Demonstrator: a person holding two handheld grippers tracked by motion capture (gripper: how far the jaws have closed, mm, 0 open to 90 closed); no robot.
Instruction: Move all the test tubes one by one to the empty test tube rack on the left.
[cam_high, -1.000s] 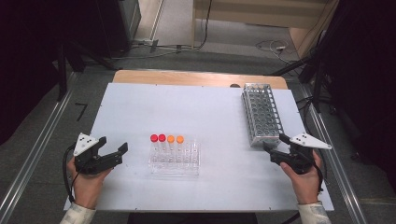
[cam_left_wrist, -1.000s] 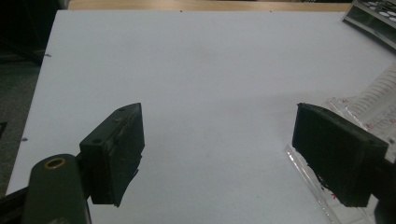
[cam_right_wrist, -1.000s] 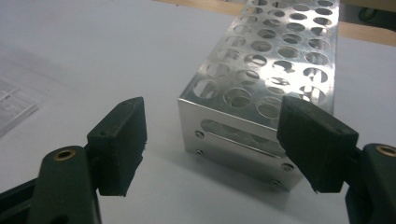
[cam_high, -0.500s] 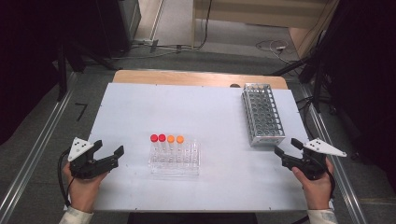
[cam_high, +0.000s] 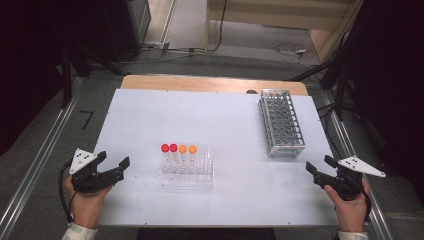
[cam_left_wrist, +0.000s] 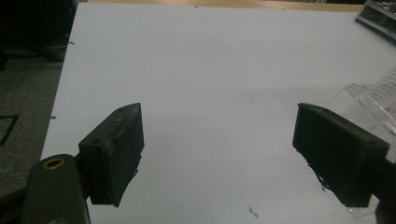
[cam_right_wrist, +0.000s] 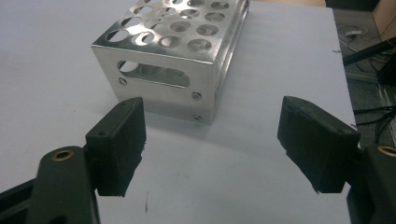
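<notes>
A clear plastic tube rack (cam_high: 187, 172) stands at the middle front of the white table (cam_high: 220, 115). It holds two red-capped tubes (cam_high: 169, 148) and two orange-capped tubes (cam_high: 188, 149). An empty metal rack (cam_high: 281, 122) with round holes lies at the right rear. My left gripper (cam_high: 114, 160) rests at the near left, open and empty, pointing at the clear rack (cam_left_wrist: 373, 100). My right gripper (cam_high: 319, 163) is at the near right, open and empty. In the right gripper view, my right gripper (cam_right_wrist: 210, 140) has the metal rack's (cam_right_wrist: 173, 56) near end just ahead of it.
A wooden strip (cam_high: 210, 82) edges the table's far side. Metal rails (cam_high: 40, 165) run along both sides on the floor. Cables (cam_high: 295, 50) lie on the floor beyond the table. Bare white surface (cam_left_wrist: 210, 70) spreads ahead of the left gripper.
My right gripper has drawn back toward the near right corner, away from the metal rack. The left gripper has barely shifted. Both jaws stay open.
</notes>
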